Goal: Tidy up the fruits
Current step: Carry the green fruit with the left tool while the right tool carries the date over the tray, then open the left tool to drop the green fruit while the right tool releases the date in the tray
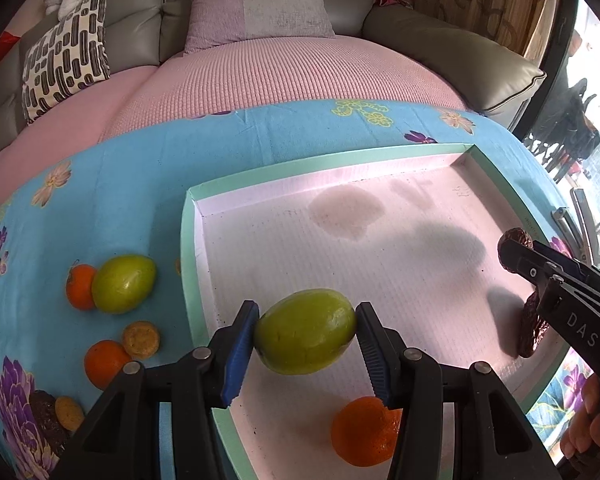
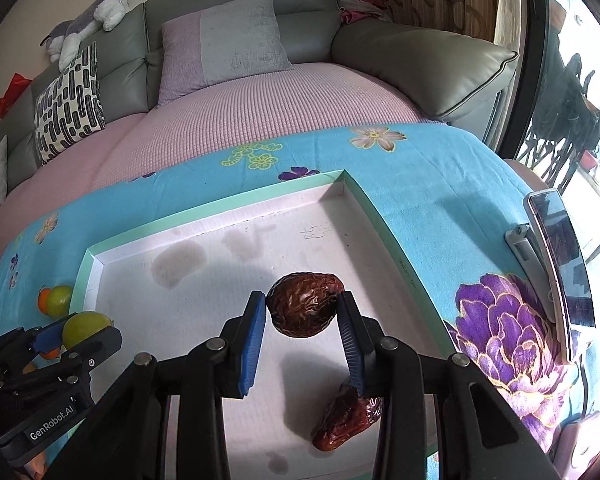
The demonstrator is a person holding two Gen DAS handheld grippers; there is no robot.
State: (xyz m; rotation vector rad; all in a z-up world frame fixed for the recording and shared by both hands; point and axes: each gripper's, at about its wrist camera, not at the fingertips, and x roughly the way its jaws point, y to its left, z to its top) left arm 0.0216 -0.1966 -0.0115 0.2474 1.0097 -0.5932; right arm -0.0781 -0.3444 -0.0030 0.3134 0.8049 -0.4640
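Here both hands carry fruit over a shallow white tray with a mint-green rim, lying on a blue flowered cloth. The left gripper is clamped on a green fruit, held above the tray's near left corner, over an orange already inside. The right gripper is closed on a wrinkled brown date, above the tray's near right part, where another date lies. Outside the tray's left rim wait a second green fruit, two oranges and small biscuits. The placing step seems in hand; next, each gripper likely needs lowering and opening beside its matching fruit.
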